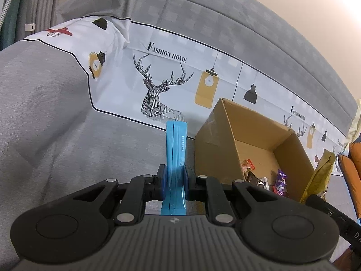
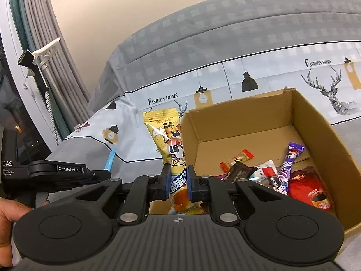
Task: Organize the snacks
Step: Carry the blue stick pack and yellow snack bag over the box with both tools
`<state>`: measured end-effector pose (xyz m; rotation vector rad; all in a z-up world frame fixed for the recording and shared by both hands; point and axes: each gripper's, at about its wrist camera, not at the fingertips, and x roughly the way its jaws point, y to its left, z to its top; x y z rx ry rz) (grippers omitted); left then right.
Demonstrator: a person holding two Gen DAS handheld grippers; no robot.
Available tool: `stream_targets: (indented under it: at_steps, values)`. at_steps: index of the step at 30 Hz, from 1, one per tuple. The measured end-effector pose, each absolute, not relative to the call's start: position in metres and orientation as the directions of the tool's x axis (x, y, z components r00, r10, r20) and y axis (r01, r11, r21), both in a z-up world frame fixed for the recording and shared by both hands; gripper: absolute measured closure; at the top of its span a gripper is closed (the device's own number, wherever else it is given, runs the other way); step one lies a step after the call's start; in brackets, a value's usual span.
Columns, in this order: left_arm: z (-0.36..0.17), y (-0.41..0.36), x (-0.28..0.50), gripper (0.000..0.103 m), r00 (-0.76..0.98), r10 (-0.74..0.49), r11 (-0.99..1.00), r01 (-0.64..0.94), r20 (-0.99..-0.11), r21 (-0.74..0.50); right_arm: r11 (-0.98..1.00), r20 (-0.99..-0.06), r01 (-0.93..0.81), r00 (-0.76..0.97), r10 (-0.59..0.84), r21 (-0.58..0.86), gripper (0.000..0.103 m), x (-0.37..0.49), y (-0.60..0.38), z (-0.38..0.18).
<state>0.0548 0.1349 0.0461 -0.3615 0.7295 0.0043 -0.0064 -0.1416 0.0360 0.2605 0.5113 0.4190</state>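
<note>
My left gripper (image 1: 173, 181) is shut on a thin blue snack packet (image 1: 176, 144), held upright above the grey bedcover, left of an open cardboard box (image 1: 216, 135). My right gripper (image 2: 177, 180) is shut on a yellow cartoon snack pouch (image 2: 168, 140), held upright at the left wall of the same box (image 2: 327, 135). Several wrapped snacks lie inside the box, among them a purple bar (image 2: 287, 167) and a red packet (image 2: 311, 189). The left gripper (image 2: 99, 173) with its blue packet (image 2: 110, 160) shows at the left of the right wrist view.
The box sits on a bed with a grey and white deer-print cover (image 1: 158, 94). Grey curtains (image 2: 58, 72) hang at the left. The yellow pouch (image 1: 320, 176) and an orange item (image 1: 352, 176) show at the right edge of the left wrist view.
</note>
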Motion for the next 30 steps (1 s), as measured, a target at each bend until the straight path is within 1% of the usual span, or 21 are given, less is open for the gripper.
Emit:
stream_targets:
  at_steps: [6, 12, 17, 25, 30]
  values:
    - [0.046, 0.131, 0.055, 0.087, 0.752, -0.126, 0.938, -0.121, -0.647, -0.323, 0.887, -0.416, -0.324, 0.793, 0.444, 0.329, 0.087, -0.008, -0.144, 0.037]
    - [0.049, 0.126, 0.055, 0.087, 0.772, -0.136, 0.934, -0.108, -0.621, -0.340, 0.893, -0.416, -0.316, 0.800, 0.433, 0.322, 0.087, -0.012, -0.153, 0.039]
    - [0.059, 0.115, 0.052, 0.087, 0.805, -0.156, 0.937, -0.063, -0.573, -0.344, 0.894, -0.403, -0.306, 0.811, 0.424, 0.326, 0.087, -0.016, -0.162, 0.041]
    - [0.077, 0.089, 0.042, 0.087, 0.873, -0.165, 0.951, 0.018, -0.460, -0.309, 0.898, -0.380, -0.293, 0.829, 0.409, 0.328, 0.087, -0.019, -0.169, 0.045]
    - [0.080, 0.076, 0.040, 0.087, 0.884, -0.190, 0.950, 0.056, -0.426, -0.308, 0.909, -0.359, -0.260, 0.855, 0.374, 0.327, 0.087, -0.020, -0.172, 0.047]
